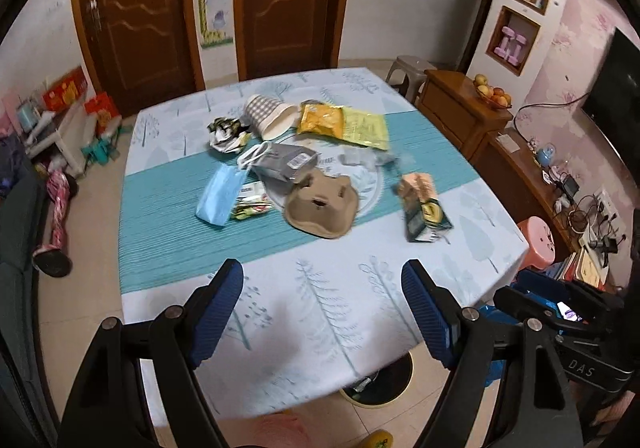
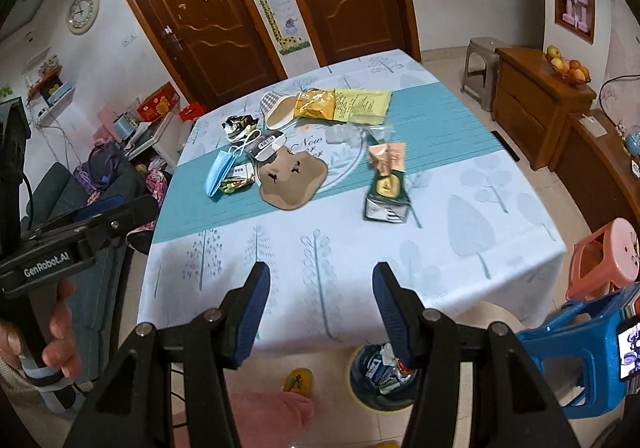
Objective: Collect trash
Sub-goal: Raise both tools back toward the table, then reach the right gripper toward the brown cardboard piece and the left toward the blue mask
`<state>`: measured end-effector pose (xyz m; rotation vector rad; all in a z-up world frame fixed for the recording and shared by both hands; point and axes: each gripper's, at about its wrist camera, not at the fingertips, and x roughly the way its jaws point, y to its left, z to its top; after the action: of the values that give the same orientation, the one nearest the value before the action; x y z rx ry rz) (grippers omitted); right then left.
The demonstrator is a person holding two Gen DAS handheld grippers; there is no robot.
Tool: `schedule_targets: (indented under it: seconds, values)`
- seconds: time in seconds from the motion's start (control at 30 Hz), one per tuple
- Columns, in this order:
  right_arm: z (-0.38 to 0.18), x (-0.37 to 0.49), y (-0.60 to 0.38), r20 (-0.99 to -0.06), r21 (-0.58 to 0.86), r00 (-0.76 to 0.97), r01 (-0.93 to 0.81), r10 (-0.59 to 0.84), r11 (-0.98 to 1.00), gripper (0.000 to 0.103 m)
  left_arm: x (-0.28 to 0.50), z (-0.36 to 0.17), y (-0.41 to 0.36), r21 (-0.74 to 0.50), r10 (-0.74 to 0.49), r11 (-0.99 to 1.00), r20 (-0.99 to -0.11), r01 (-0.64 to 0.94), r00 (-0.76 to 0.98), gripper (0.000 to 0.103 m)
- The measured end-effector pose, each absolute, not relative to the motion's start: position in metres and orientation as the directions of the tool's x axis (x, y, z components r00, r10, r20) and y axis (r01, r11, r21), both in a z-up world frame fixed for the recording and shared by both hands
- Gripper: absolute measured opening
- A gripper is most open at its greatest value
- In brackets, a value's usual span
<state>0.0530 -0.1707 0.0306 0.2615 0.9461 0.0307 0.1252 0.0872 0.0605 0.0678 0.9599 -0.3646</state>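
Litter is spread about the brown moulded-pulp cup tray (image 1: 320, 206) on the tree-print tablecloth (image 1: 320, 308). Left gripper (image 1: 322, 312) and right gripper (image 2: 320, 312), both held empty and parted, are poised short of it, likely for picking.

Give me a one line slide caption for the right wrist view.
Open right gripper hovers over the table edge, facing scattered trash: blue mask, cardboard tray, yellow packets.
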Motion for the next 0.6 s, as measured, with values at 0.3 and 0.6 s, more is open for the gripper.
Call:
schedule_targets:
  seconds: [0.3, 0.6]
  values:
    - [0.000, 0.144, -0.131, -0.835, 0.258, 0.534, 0.167, 0.133, 0.952, 0.054, 0.229, 0.024, 0.144, -0.133, -0.254, 0.947, -0.867, 0.293, 0.429, 0.080]
    - [-0.043, 0.221, -0.108, -0.875, 0.253, 0.474, 0.275, 0.098, 0.927, 0.066, 0.315, -0.038, 0.164, -0.175, -0.266, 0.928, -0.929, 0.328, 0.256, 0.080]
